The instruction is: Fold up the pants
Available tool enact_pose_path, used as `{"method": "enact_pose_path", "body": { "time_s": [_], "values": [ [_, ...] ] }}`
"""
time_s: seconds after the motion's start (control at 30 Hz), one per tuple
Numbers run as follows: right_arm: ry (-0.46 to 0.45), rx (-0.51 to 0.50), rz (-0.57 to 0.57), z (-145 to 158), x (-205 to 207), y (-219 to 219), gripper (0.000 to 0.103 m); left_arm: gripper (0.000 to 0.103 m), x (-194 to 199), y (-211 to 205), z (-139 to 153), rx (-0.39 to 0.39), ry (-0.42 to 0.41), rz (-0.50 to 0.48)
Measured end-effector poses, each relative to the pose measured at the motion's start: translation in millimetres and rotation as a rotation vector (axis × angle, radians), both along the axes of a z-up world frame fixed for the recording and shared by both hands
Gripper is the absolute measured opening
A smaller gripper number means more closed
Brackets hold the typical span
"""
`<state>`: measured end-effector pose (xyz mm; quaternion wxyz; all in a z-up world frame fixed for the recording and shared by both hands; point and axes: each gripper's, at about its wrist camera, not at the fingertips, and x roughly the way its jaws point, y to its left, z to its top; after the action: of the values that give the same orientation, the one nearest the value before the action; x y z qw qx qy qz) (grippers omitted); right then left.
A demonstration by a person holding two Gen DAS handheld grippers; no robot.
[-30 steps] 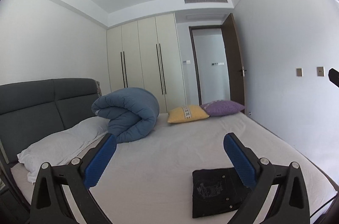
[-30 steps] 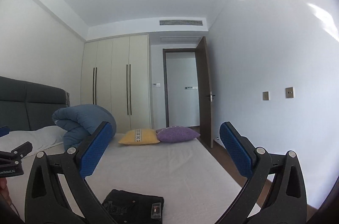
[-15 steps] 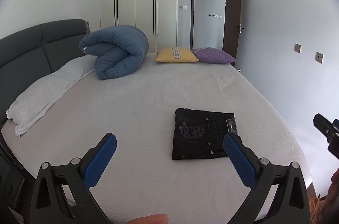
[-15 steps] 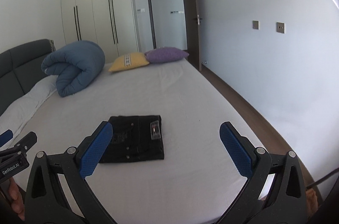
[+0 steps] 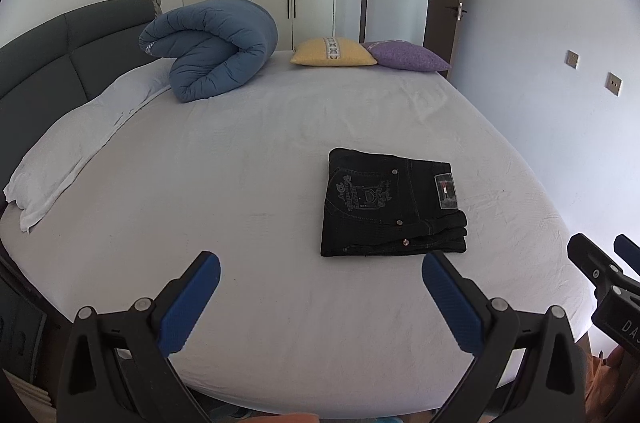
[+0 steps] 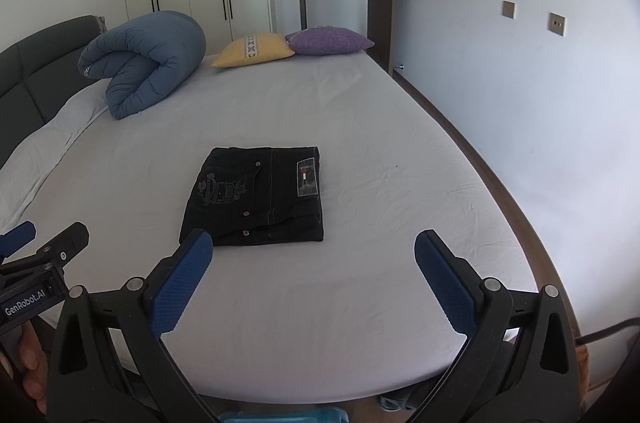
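White bed sheet [image 5: 280, 323] lies bare beneath my left gripper [image 5: 320, 297] and right gripper [image 6: 314, 279], both spread wide, holding nothing. Just beyond, the black pants [image 6: 256, 197] rest in a compact folded stack mid-bed; folding appears complete. Farther off: blue duvet [image 5: 216, 53], two cushions.

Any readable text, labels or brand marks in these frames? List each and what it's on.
"GenRobot.AI": on the left tongs body, right wrist view.
"DA...": cut off by the frame, on the right tongs body.
Folded pants: pocket embroidery and patch label too blurred to read.
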<state>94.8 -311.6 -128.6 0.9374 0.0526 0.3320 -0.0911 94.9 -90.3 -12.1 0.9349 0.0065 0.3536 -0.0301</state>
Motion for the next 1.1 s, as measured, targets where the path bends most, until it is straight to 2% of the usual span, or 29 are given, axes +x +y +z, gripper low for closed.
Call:
{"method": "enact_pose_path", "body": {
  "time_s": [0.47, 1.1],
  "values": [
    [0.055, 0.004, 0.038, -23, 39, 18, 0.103, 0.103, 18, -1, -23, 0.017, 0.072, 0.002],
    [0.072, 0.013, 0.038, -31, 46, 32, 0.103, 0.103, 19, -7, -35, 0.013, 0.105, -0.006]
  ]
}}
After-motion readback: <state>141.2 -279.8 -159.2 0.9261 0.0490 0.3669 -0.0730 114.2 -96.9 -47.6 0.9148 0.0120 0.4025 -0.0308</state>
